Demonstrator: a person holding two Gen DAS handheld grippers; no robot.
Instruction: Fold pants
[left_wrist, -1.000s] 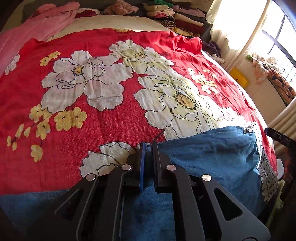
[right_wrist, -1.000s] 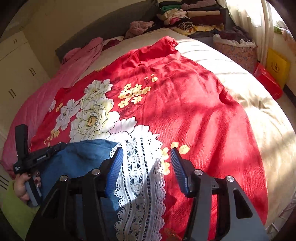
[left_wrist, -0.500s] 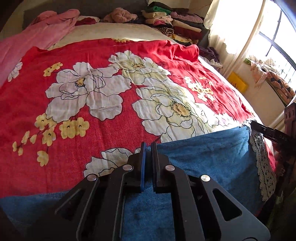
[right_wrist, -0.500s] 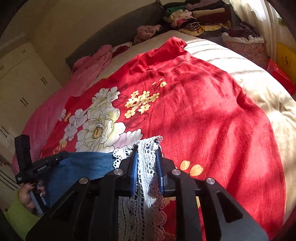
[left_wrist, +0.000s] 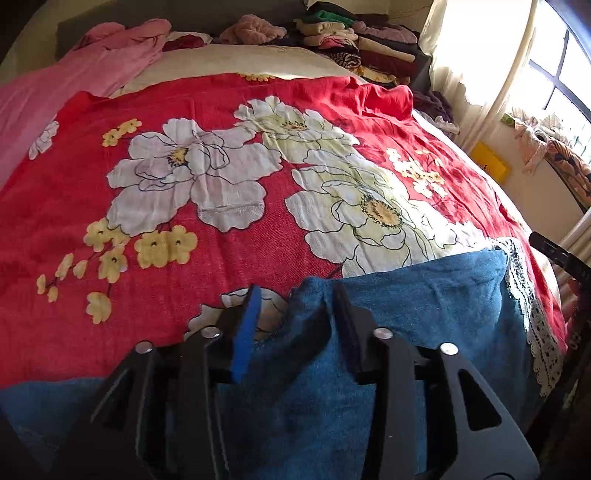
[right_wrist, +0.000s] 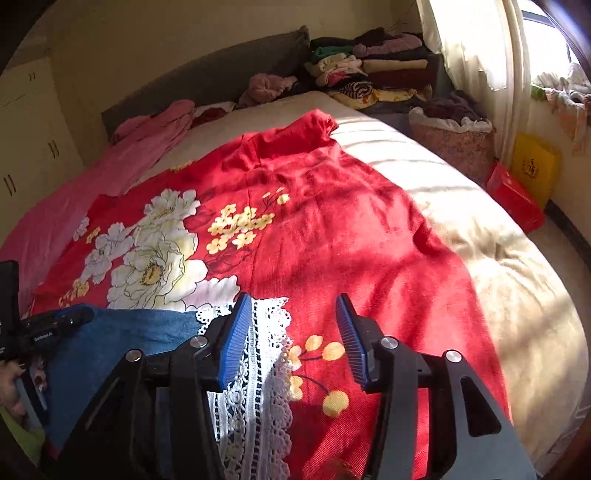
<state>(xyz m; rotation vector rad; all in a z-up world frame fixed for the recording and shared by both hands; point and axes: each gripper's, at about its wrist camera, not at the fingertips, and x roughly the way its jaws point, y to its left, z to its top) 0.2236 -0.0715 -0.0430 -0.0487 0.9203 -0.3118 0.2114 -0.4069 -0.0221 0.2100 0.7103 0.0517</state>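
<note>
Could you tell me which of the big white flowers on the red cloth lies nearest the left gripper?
The part-hidden bloom right behind the left gripper fingertips; the others sit farther up the red cloth.

Open red floral bedspread ahead; clothes stack and pink garment along headboard.

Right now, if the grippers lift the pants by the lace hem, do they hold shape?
Probably not. The pants lie limp and bunch up by the left gripper, so expect sagging. The lace hem looks thin and holey; it may stretch or snag.
</note>
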